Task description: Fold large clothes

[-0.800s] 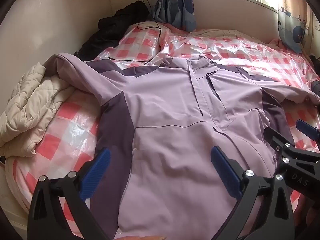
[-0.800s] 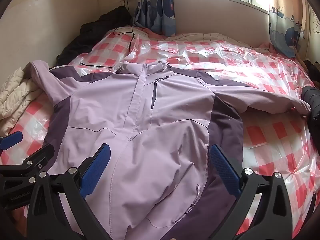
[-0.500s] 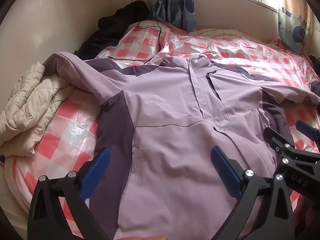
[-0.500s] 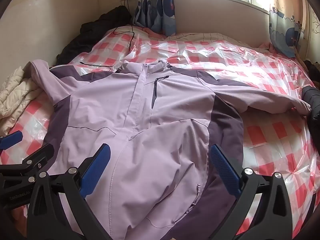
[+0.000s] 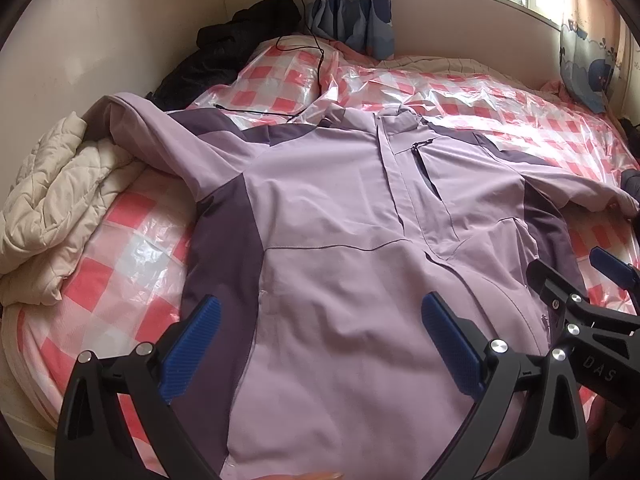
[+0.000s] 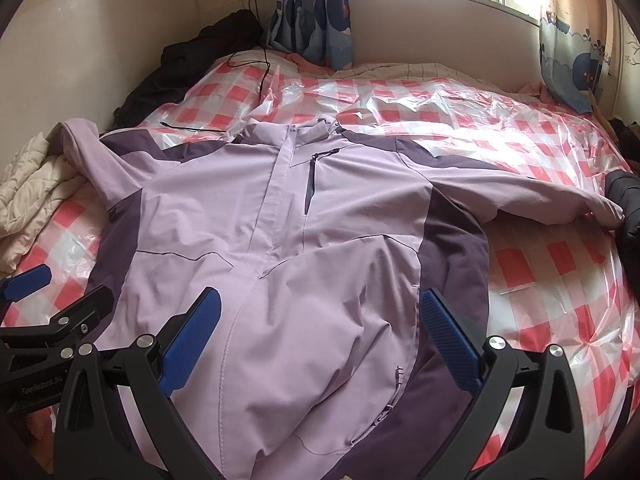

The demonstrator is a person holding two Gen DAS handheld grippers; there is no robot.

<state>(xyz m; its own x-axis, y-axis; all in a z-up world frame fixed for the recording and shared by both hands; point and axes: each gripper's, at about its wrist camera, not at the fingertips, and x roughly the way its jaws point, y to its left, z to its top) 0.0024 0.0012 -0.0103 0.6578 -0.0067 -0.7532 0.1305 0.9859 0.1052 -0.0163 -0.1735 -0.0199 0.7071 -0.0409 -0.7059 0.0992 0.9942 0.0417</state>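
A large lilac jacket (image 5: 340,216) with dark purple side panels lies front up on the bed, sleeves spread to both sides; it also shows in the right wrist view (image 6: 280,240). My left gripper (image 5: 320,340) is open and empty, hovering over the jacket's lower left part. My right gripper (image 6: 320,332) is open and empty over the lower right part. Each gripper shows at the edge of the other's view: the right one (image 5: 580,280) and the left one (image 6: 60,296). The jacket's hem is hidden below the frames.
The bed carries a red-and-white checked sheet under clear plastic (image 6: 440,112). A cream quilt (image 5: 52,208) is bunched at the left edge, under the left sleeve. Dark clothing (image 5: 224,52) and a black cable (image 5: 312,56) lie at the far left corner. A dark item (image 6: 628,208) sits by the right cuff.
Both views have shifted very slightly; the jacket and the grippers' openings are unchanged.
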